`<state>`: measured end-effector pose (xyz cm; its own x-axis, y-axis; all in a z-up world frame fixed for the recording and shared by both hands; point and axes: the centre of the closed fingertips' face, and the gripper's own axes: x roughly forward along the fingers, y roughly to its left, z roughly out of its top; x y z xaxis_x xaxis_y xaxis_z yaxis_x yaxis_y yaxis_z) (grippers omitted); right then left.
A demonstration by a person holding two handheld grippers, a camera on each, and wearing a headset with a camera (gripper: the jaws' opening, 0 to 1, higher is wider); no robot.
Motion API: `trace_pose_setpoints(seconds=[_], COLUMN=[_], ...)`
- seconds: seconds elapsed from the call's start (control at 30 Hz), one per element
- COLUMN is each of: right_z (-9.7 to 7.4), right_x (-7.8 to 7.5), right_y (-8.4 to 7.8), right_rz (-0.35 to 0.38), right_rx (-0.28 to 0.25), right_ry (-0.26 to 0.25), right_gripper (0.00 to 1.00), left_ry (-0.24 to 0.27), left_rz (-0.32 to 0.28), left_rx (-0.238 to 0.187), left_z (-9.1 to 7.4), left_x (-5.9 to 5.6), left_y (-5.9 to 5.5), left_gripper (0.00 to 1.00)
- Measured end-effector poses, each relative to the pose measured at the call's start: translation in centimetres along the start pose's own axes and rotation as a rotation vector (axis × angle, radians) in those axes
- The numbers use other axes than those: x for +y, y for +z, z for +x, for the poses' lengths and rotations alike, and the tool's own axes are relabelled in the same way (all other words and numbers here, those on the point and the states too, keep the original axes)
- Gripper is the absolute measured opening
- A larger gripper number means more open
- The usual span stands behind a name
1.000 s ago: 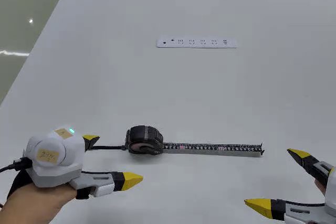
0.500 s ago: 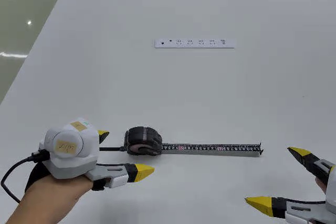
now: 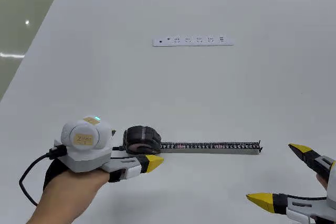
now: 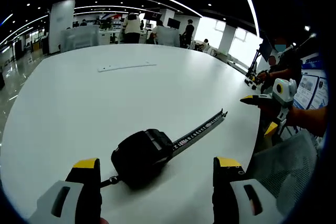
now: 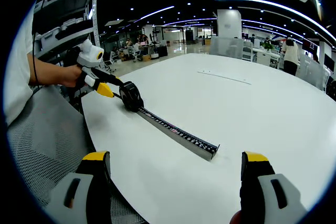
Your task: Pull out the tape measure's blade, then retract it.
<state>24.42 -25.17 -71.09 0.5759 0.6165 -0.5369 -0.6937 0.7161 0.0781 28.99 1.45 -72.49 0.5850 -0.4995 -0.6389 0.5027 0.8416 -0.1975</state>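
A black tape measure (image 3: 142, 140) lies on the white table, its blade (image 3: 210, 147) drawn out to the right and flat on the surface. My left gripper (image 3: 134, 153) is open, its yellow tips on either side of the case's left end, not touching it. The left gripper view has the case (image 4: 142, 156) just ahead between the jaws, with the blade (image 4: 202, 128) running away to the right. My right gripper (image 3: 289, 174) is open near the table's front right, a little short of the blade's hook (image 5: 212, 150).
A white power strip (image 3: 192, 40) lies flat toward the far side of the table (image 3: 157, 87). The table's left edge (image 3: 31, 51) borders a glossy green floor. A short black strap trails from the case toward my left gripper.
My left gripper has moved right toward the tape measure case, until its tips flank the case's left end. The right gripper and the tape measure have stayed put.
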Motion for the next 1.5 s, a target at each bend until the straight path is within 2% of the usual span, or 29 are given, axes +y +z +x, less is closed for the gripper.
trace_pose_setpoints(seconds=[0.1, 0.27, 0.57, 0.97, 1.03, 1.1, 1.23, 1.37, 1.4, 1.5], right_z=[-0.1, -0.1, 0.1, 0.3, 0.7, 0.8, 0.8, 1.0, 1.1, 1.1], right_x=[-0.3, -0.4, -0.5, -0.6, -0.5, -0.5, -0.5, -0.7, -0.9, -0.7], right_y=[0.0, -0.1, -0.1, -0.2, 0.0, 0.0, -0.1, -0.2, -0.3, -0.1], right_rz=[0.002, 0.007, 0.007, 0.011, 0.013, 0.011, 0.012, 0.013, 0.016, 0.016], right_rx=[-0.002, 0.000, 0.003, 0.007, 0.007, 0.008, 0.009, 0.011, 0.011, 0.008], right_ry=[-0.002, -0.005, -0.003, -0.001, 0.006, 0.008, 0.009, 0.011, 0.010, 0.010], right_gripper=[1.00, 1.00, 1.00, 1.00, 0.99, 0.99, 0.99, 0.99, 0.99, 0.99], left_ry=[0.005, 0.006, -0.007, 0.007, 0.075, 0.096, 0.097, 0.136, 0.175, 0.207], left_rz=[-0.024, -0.032, -0.072, -0.077, -0.123, -0.127, -0.126, -0.156, -0.168, -0.175], left_rx=[-0.001, 0.010, 0.004, -0.005, -0.036, -0.041, -0.042, -0.062, -0.074, -0.085], left_z=[0.2, 0.6, 1.4, 1.5, 2.0, 2.1, 2.2, 2.5, 2.7, 2.8], left_x=[0.0, -0.3, -0.7, -0.5, -0.3, -0.2, -0.3, -0.1, 0.2, 0.3], left_y=[-0.1, -0.6, -0.5, -0.3, -0.2, -0.2, -0.2, 0.0, -0.1, 0.0], left_gripper=[0.85, 0.84, 0.83, 0.82, 0.82, 0.81, 0.82, 0.81, 0.80, 0.79])
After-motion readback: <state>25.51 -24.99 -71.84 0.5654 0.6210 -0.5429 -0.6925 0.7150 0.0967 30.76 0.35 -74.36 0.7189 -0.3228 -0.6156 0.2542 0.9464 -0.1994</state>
